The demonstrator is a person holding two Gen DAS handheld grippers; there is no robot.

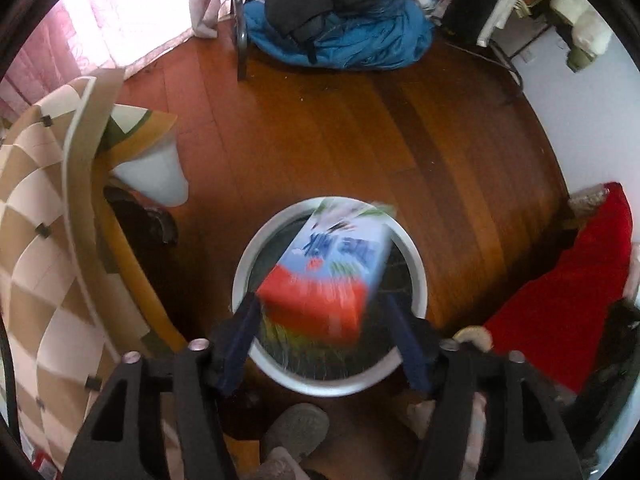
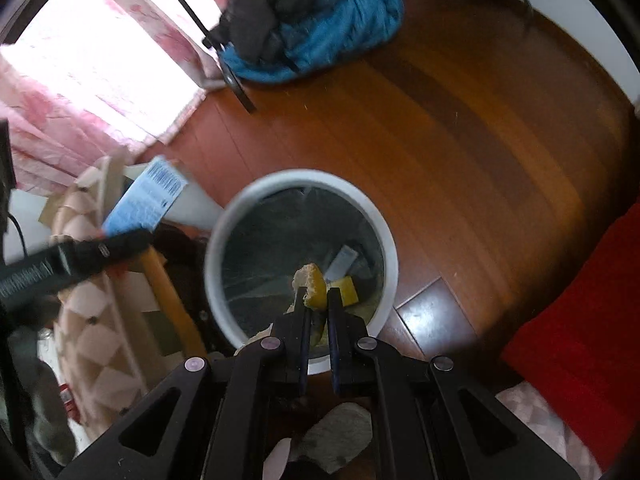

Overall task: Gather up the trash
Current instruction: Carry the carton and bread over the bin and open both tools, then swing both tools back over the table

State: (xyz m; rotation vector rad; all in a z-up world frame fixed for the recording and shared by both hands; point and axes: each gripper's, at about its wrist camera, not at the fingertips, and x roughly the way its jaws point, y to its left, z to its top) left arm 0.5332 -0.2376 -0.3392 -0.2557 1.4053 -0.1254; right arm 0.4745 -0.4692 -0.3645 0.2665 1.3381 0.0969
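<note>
A white round trash bin (image 1: 416, 264) with a dark liner stands on the wooden floor. A blue, white and red milk carton (image 1: 332, 268) is blurred and tilted over the bin's mouth, between the open fingers of my left gripper (image 1: 320, 308); it seems to touch neither finger. The carton (image 2: 144, 200) and left gripper also show in the right wrist view, left of the bin (image 2: 384, 236). My right gripper (image 2: 318, 298) is over the bin's near rim, shut on a yellow fruit peel (image 2: 314, 284). Another yellow scrap (image 2: 348, 290) and a white wrapper (image 2: 342, 264) lie in the bin.
A table with a checked cloth (image 1: 36, 216) stands left of the bin. A red cloth (image 1: 572, 292) lies to the right. A chair heaped with blue and black clothes (image 1: 340, 28) stands at the far side. Slippered feet (image 1: 296, 432) are near the bin.
</note>
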